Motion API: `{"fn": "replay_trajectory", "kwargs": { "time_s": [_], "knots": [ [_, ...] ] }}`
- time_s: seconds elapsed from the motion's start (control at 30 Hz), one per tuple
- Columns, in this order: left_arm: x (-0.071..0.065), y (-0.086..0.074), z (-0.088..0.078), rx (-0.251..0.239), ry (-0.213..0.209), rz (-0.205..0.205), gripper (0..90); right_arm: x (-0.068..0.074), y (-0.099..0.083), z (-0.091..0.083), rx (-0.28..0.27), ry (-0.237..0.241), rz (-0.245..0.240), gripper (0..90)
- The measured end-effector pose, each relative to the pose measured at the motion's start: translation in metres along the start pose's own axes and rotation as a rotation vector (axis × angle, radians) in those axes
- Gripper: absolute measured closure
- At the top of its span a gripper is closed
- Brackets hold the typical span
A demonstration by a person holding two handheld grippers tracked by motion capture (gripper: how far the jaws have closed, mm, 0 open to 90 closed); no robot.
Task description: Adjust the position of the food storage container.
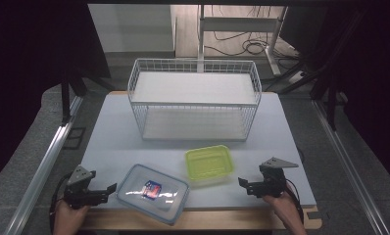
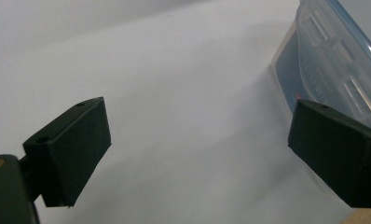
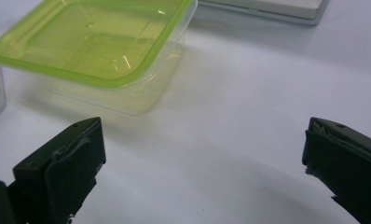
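A clear lidded container with a blue rim (image 1: 153, 192) lies at the table's front, a red and blue label showing through its lid. Beside it on the right stands a smaller container with a green lid (image 1: 208, 164). My left gripper (image 1: 105, 192) rests at the front left, open, its jaws pointing at the clear container (image 2: 335, 70), whose corner sits just past the right jaw. My right gripper (image 1: 246, 185) is at the front right, open and with nothing in it, aimed toward the green-lidded container (image 3: 95, 46), which sits a short way ahead.
A white wire basket rack with two shelves (image 1: 195, 100) stands at the back middle of the white table (image 1: 109, 142). Metal rails run along both sides. The base edge of the rack (image 3: 267, 9) crosses the top of the right gripper view.
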State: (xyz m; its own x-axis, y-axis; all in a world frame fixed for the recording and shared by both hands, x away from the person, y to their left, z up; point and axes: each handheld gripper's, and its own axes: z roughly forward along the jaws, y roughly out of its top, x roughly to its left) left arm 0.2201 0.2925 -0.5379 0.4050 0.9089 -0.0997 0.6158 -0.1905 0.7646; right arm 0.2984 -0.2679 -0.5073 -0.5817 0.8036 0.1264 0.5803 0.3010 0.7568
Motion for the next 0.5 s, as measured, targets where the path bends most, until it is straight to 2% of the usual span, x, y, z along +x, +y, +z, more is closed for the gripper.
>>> {"fn": "replay_trajectory", "kwargs": {
  "time_s": [0.13,0.33,0.37,0.43,0.5],
  "knots": [
    [-0.0008,-0.0006,0.0017,0.009,0.0,0.008,5.8,0.0,0.0009,0.0015,0.01,-0.017,-0.013,0.0],
    [-0.0009,-0.001,0.0022,0.008,-0.004,0.017,5.4,0.0001,0.0023,0.0011,0.012,-0.012,-0.006,0.0],
    [-0.0023,-0.0005,0.0027,0.012,-0.003,0.027,5.2,0.0009,0.0031,0.0019,0.038,-0.01,-0.006,0.0],
    [-0.0029,0.0004,0.0031,0.02,-0.018,0.02,5.3,0.0015,0.0032,0.0032,0.07,-0.01,-0.008,0.0],
    [-0.0029,0.0005,0.0034,0.022,-0.027,0.015,5.4,0.0022,0.0035,0.0036,0.082,-0.006,-0.01,0.0]
  ]
}}
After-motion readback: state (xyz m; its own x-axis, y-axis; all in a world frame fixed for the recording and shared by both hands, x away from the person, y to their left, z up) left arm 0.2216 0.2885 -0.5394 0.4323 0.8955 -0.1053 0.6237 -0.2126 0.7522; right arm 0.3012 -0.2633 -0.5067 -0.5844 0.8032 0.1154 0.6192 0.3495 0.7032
